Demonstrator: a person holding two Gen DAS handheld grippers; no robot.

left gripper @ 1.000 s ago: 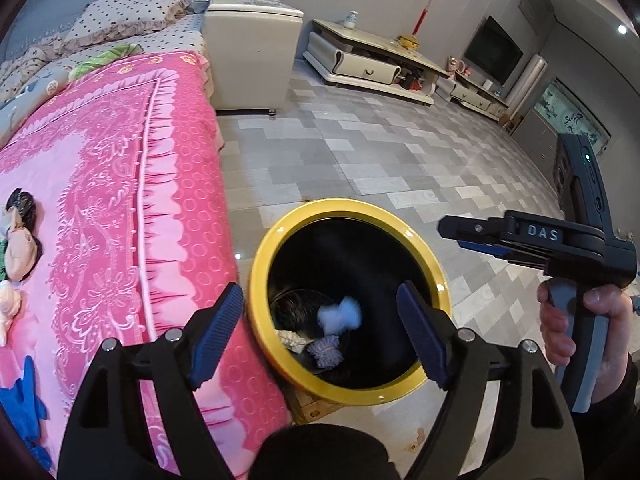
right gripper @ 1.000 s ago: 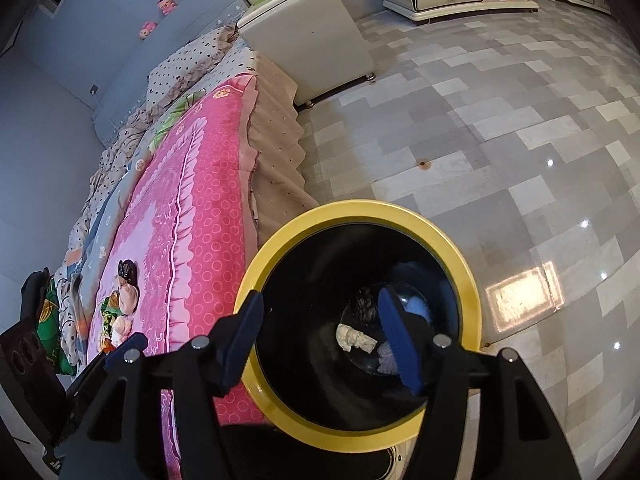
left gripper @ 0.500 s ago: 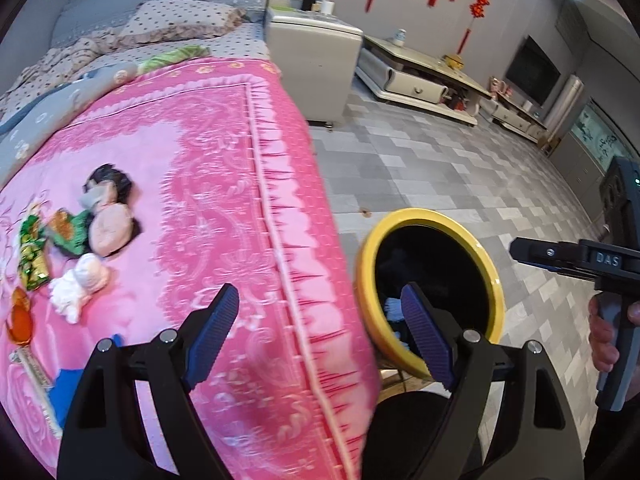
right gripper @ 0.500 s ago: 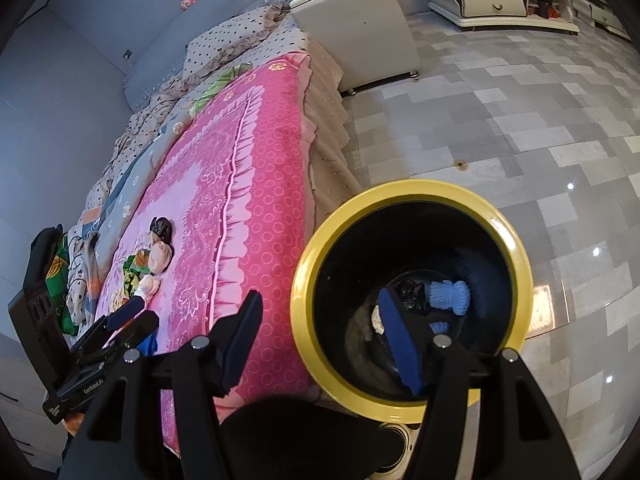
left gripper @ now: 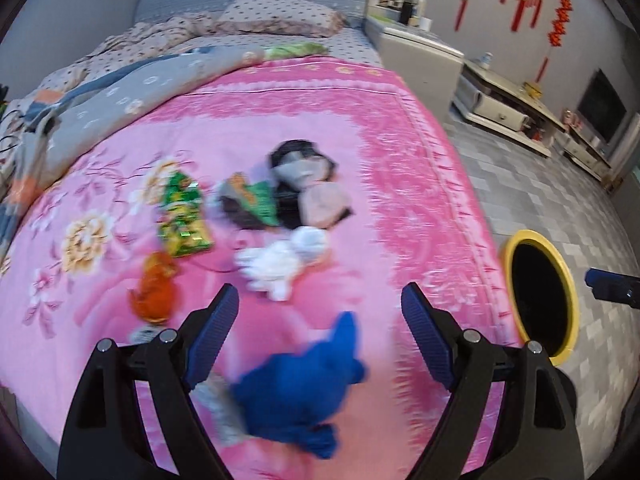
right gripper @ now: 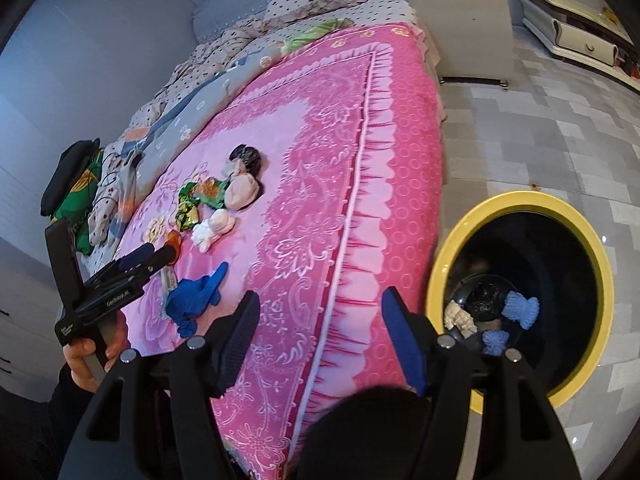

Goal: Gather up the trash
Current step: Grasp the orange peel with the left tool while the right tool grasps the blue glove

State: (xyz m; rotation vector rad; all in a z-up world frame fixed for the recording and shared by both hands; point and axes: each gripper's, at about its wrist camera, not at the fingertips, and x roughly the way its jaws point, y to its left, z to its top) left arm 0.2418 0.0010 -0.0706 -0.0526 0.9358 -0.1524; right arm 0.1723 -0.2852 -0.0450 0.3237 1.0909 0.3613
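Observation:
My left gripper point(left gripper: 320, 312) is open and empty above the pink bedspread point(left gripper: 400, 184), just over a blue glove point(left gripper: 304, 396). Beyond it lie a white crumpled wad point(left gripper: 280, 264), green snack wrappers point(left gripper: 182, 216), an orange wrapper point(left gripper: 154, 292) and dark and pinkish wads point(left gripper: 312, 184). The yellow-rimmed black bin point(left gripper: 568, 276) stands on the floor to the right. My right gripper point(right gripper: 320, 328) is open and empty over the bed edge, left of the bin point(right gripper: 596, 248), which holds blue, white and black trash point(right gripper: 492, 312). The left gripper point(right gripper: 148, 258) and blue glove point(right gripper: 196, 300) show there too.
A grey quilt point(left gripper: 120, 92) and dotted pillow point(left gripper: 280, 16) lie at the bed's head. A white bedside cabinet point(left gripper: 420, 64) and a low TV stand point(left gripper: 508, 112) stand beyond on the grey tiled floor point(right gripper: 540, 128).
My left gripper has swung left from over the bin to over the bed's trash. My right gripper has shifted left, so the bin now sits to its right.

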